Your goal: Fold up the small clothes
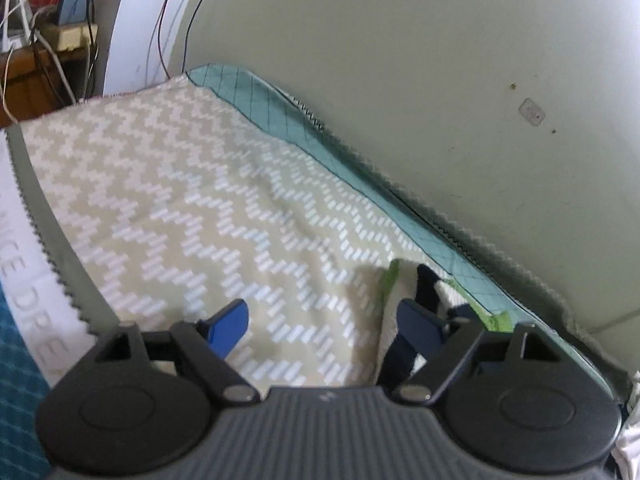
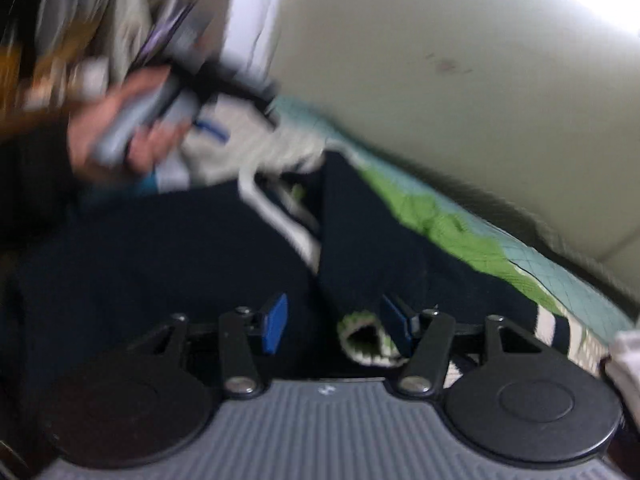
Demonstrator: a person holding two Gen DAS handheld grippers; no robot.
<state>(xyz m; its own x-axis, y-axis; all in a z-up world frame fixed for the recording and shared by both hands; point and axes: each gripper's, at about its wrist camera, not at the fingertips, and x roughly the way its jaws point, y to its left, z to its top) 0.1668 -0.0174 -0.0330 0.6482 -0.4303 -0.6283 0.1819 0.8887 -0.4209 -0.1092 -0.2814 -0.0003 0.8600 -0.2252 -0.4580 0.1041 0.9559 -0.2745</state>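
Pale, scuffed wall [image 1: 440, 60] backed a bed spread with a beige-and-white zigzag cloth [image 1: 192, 200] over a teal quilted cover [image 1: 280, 108]. Along the near edge ran a white band [image 1: 36, 280] printed with letters, only "DRE" legible. The left claw [image 1: 320, 328] stood released above the zigzag cloth, nothing between its blue pads; just beside its right pad lay a navy, white and green small garment [image 1: 436, 288]. The right claw [image 2: 336, 324] hung half-spread over the navy garment [image 2: 180, 260], a ribbed cuff [image 2: 364, 336] beside its right pad, unpinched. A blurred hand [image 2: 120, 128] gripped a grey handle.
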